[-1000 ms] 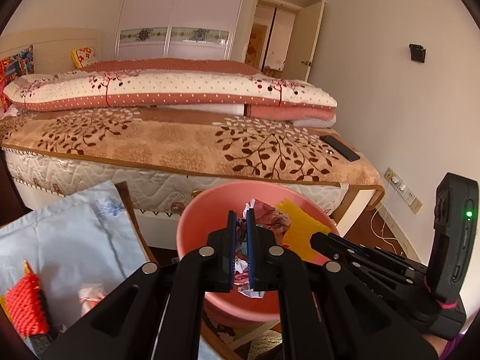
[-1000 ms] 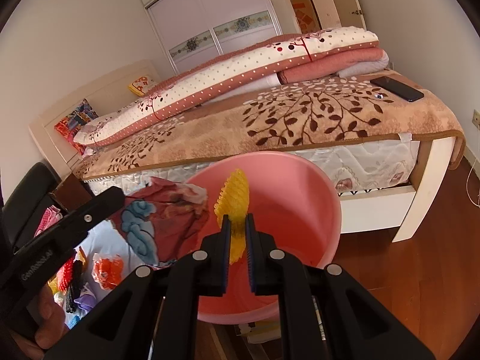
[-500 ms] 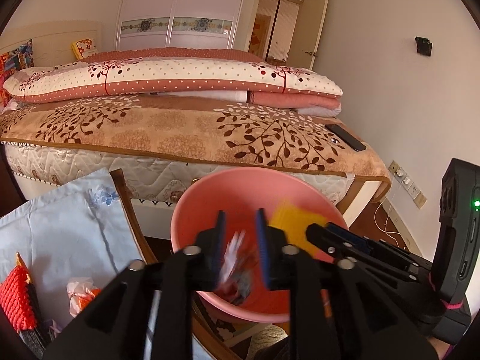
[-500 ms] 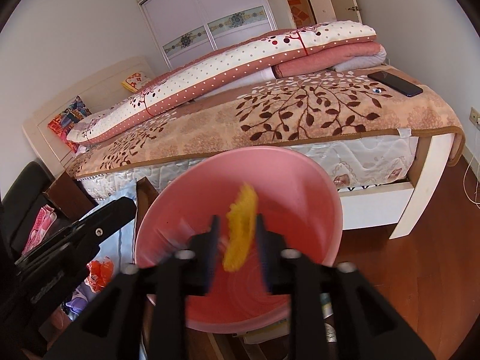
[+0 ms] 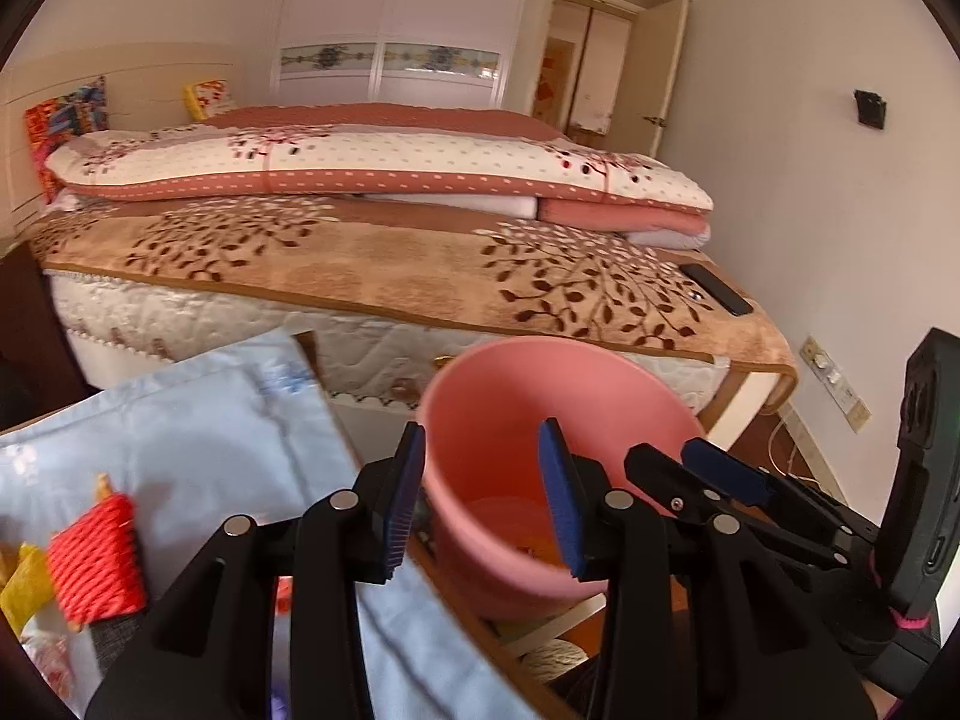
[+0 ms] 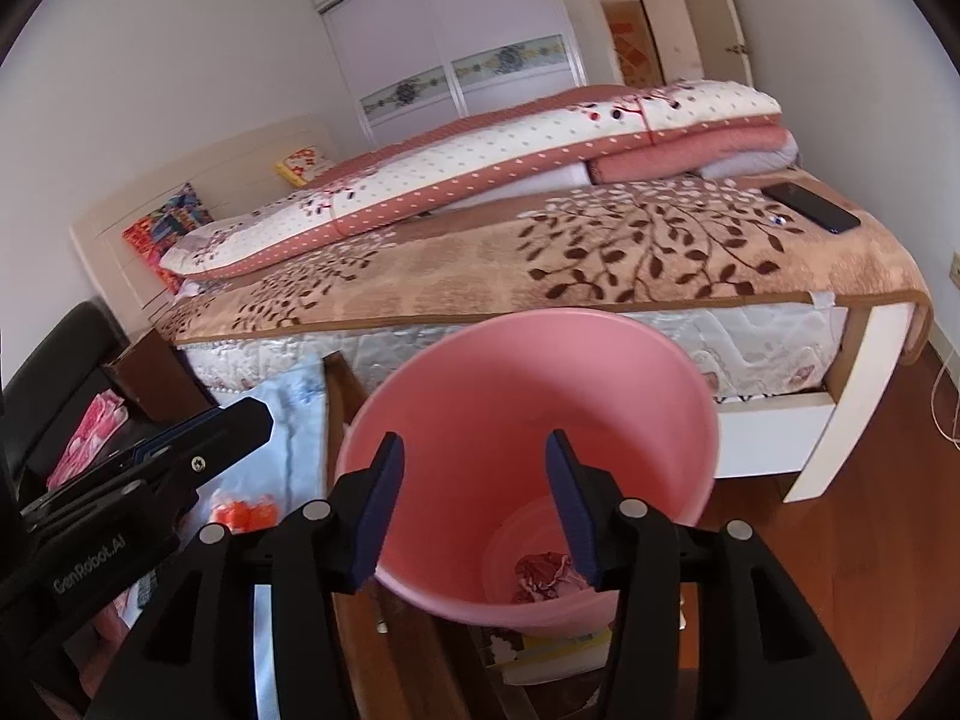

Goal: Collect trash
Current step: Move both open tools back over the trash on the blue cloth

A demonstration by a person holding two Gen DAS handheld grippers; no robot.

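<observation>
A pink plastic bin (image 5: 564,396) (image 6: 540,372) stands on the floor beside a table. My left gripper (image 5: 486,498) is open and empty over the bin's near left rim. My right gripper (image 6: 474,504) is open and empty above the bin's mouth. A crumpled pink wrapper (image 6: 549,576) lies at the bottom of the bin. A yellow piece (image 5: 537,546) shows at the bin's bottom in the left wrist view. The right gripper (image 5: 726,480) also shows at the right of the left wrist view, and the left gripper (image 6: 198,438) shows at the left of the right wrist view.
A table with a pale blue cloth (image 5: 180,420) holds a red woven item (image 5: 96,558), yellow scraps (image 5: 24,588) and orange wrappers (image 6: 243,513). A bed (image 5: 390,258) with a brown leaf blanket stands behind the bin, with a phone (image 5: 717,289) on it. Wooden floor (image 6: 870,540) lies to the right.
Both grippers opened. The crumpled wrapper dropped from my left gripper and the yellow piece dropped from my right gripper into the pink bin.
</observation>
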